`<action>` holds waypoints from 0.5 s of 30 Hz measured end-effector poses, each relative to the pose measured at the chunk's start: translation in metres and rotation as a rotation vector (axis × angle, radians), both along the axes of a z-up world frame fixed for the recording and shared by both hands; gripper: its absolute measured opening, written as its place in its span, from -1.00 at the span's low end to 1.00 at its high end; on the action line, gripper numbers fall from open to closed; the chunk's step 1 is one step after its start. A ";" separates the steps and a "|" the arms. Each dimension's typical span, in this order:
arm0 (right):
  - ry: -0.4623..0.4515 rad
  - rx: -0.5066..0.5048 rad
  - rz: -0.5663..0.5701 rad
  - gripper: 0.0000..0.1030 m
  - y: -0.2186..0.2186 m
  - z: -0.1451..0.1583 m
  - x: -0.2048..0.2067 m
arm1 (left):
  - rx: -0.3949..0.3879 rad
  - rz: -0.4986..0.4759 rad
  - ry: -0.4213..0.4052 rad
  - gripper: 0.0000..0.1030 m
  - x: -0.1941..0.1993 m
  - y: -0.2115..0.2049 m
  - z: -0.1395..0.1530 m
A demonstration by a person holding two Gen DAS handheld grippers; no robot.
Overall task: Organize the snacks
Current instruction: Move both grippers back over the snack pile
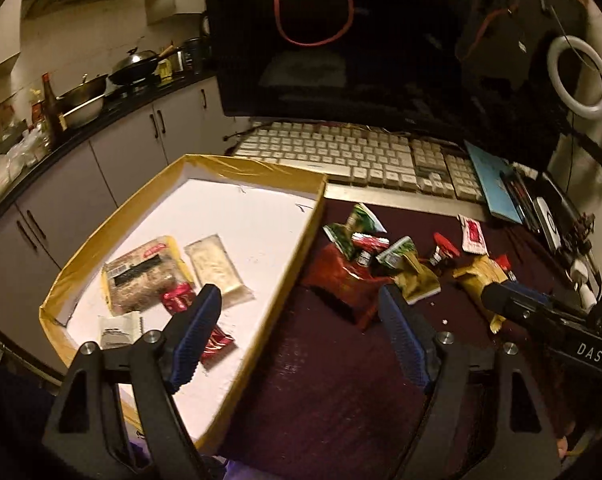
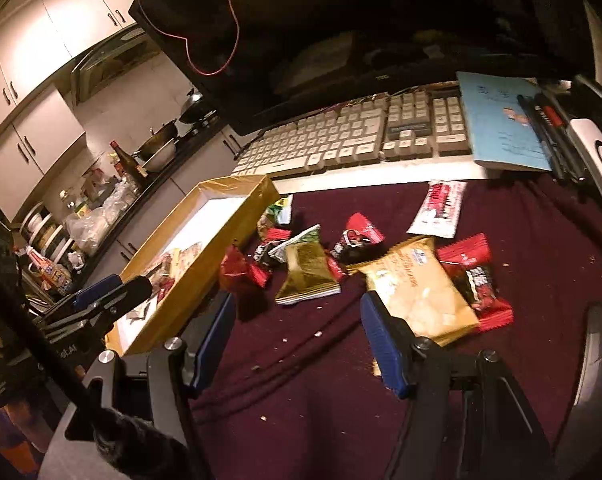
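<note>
Left tool (image 1: pixel 297 312) has its blue-padded jaws wide apart with nothing between them; it straddles the near right wall of the box (image 1: pixel 305 240), one finger over the white floor inside, the other over the maroon cloth (image 1: pixel 321 380) covering the bench. Inside the box, from left to right: small white packet (image 1: pixel 119 330) near the front, large clear-wrapped brown snack with yellow edge (image 1: pixel 143 276), red wrapper (image 1: pixel 177 298) partly behind the left finger, pale flat packet (image 1: pixel 217 268), and another red wrapper (image 1: pixel 217 342) just right of that finger. Box walls are lined in gold tape. Right of the box, loose snacks lie in a pile on the cloth: crumpled dark red bag (image 1: pixel 341 276) touching the box wall, green-and-white packets (image 1: pixel 357 228), small gold pouch (image 2: pixel 307 270), small red-and-black packets, then large gold bag (image 2: pixel 417 292) with a red-and-black packet (image 2: pixel 477 276) just beside it, and a white-and-red bar (image 2: pixel 439 208) set apart toward the keyboard (image 1: pixel 361 156). Right tool (image 2: pixel 297 324) also stands wide apart and empty, hovering over bare cloth, its right finger just beside the near edge of the large gold bag; whether they touch I cannot tell. Crumbs scattered on the cloth. Behind: dark monitor (image 1: pixel 341 40), blue notebook (image 2: pixel 501 120) with pens on it at the right.
</note>
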State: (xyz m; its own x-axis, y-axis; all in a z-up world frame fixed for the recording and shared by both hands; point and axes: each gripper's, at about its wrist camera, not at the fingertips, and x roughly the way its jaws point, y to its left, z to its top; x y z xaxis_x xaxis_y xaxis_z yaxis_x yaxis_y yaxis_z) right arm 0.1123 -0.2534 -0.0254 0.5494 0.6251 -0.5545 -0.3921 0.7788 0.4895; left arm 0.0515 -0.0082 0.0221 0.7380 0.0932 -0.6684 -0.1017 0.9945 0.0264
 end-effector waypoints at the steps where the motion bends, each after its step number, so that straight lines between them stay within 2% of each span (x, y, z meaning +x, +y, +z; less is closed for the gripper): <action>1: 0.003 -0.003 -0.005 0.26 -0.004 -0.001 -0.001 | 0.000 -0.004 0.007 0.57 0.000 -0.003 -0.002; 8: 0.030 -0.031 -0.035 0.26 -0.016 -0.008 -0.001 | -0.020 -0.051 0.031 0.57 0.001 -0.017 -0.007; 15: 0.019 -0.056 -0.084 0.26 -0.030 -0.005 -0.008 | -0.058 -0.081 0.050 0.57 0.002 -0.021 -0.013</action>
